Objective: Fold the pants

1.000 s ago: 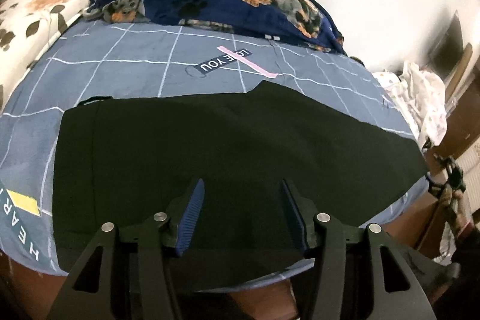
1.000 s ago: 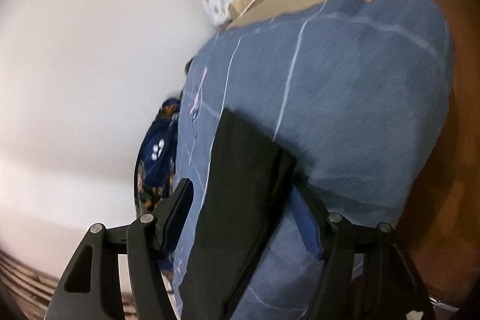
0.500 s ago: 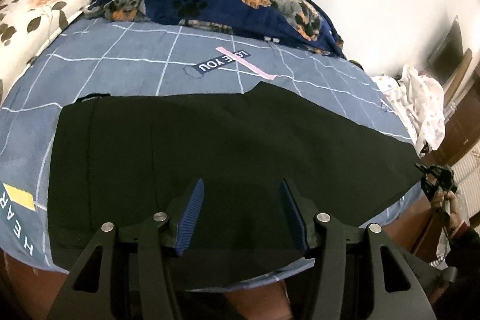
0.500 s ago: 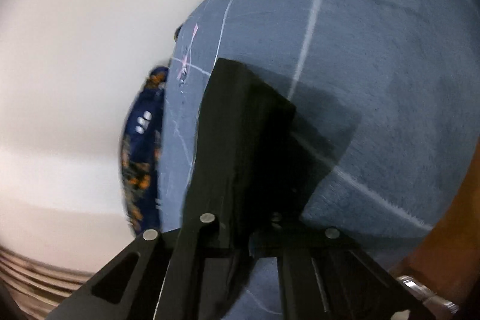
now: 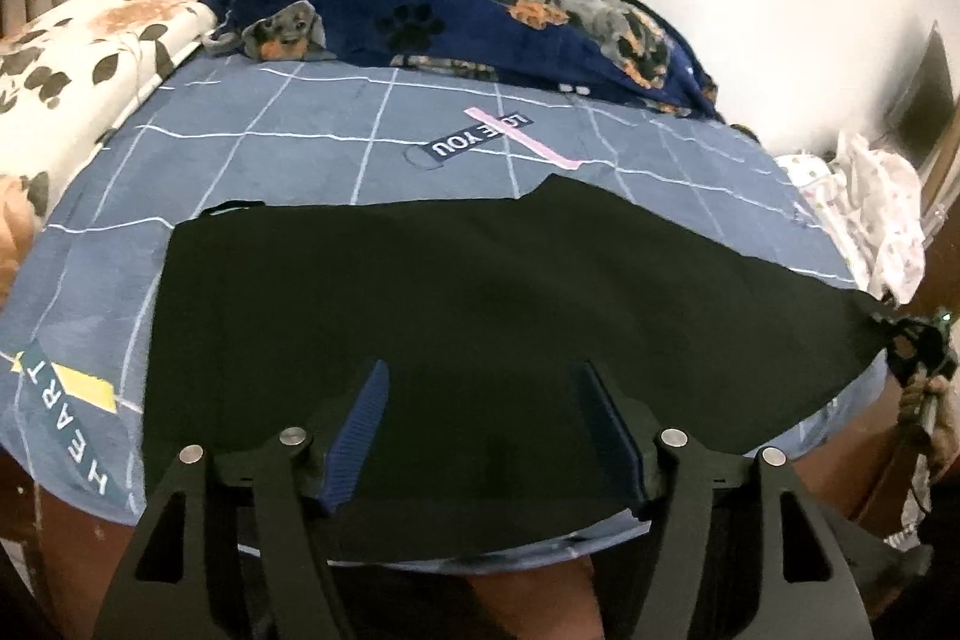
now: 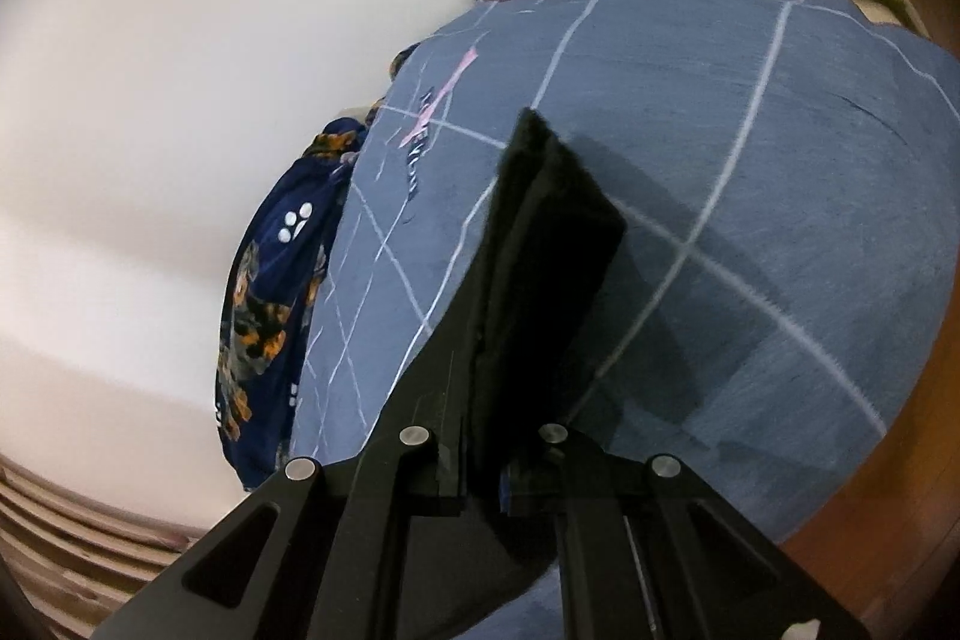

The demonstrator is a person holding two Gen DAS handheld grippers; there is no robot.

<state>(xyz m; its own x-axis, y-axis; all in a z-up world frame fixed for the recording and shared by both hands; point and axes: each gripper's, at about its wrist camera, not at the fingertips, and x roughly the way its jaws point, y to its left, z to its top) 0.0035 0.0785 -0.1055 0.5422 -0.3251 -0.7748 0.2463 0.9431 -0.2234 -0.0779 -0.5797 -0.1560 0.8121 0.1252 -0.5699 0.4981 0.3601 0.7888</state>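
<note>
Pants (image 5: pixel 480 304) flat along bed (image 5: pixel 300 160) edge, unfolded; right hand-held gripper (image 6: pixel 480 460) pinching hem, left hand-held gripper (image 5: pixel 480 430) just spreading, empty.

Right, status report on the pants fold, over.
Left gripper open, just widened, above pants. Right gripper shut on leg end. Nothing in the way.

The pants (image 5: pixel 480 316) lie across the near half of the bed (image 5: pixel 300 160); a blanket (image 5: pixel 480 16) lies behind them, a pillow (image 5: pixel 78 58) at the bed's far-left corner.

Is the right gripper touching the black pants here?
Touching. In the right wrist view, the right gripper is shut on the black pants, lifting the hem end off the blue sheet.
</note>
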